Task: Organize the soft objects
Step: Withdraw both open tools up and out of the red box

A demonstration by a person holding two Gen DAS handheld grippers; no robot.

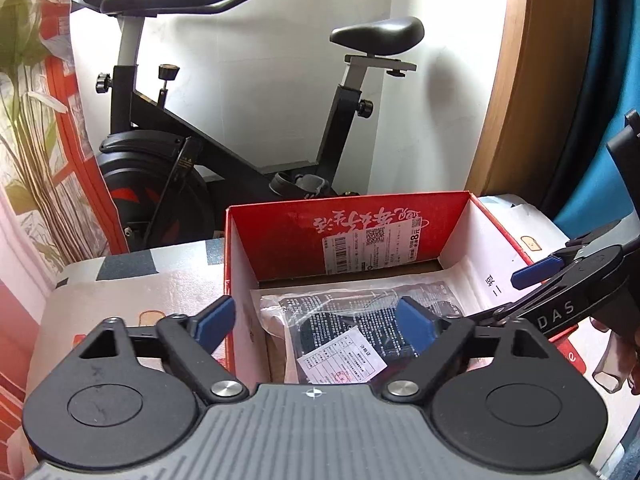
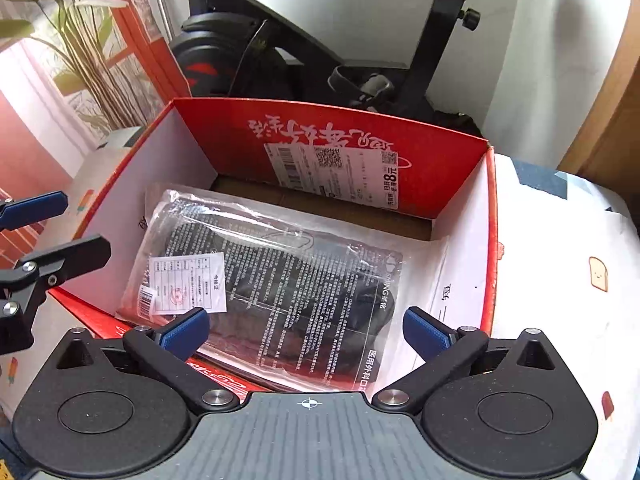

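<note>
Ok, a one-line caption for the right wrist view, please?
Right gripper, open, hovers over a clear plastic packet of black masks lying in the red cardboard box.

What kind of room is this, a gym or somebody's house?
Most likely a room in someone's home, not a gym. There is only one exercise bike, standing by a window beside a leafy plant, and the red cardboard box rests on a soft cloth printed with little toast pictures.

This is a room in a home. An exercise bike (image 1: 224, 120) stands against a white wall across the upper middle, a potted plant (image 2: 76, 40) fills the upper left, and a cloth with toast cartoons (image 2: 592, 280) covers the surface at right.
</note>
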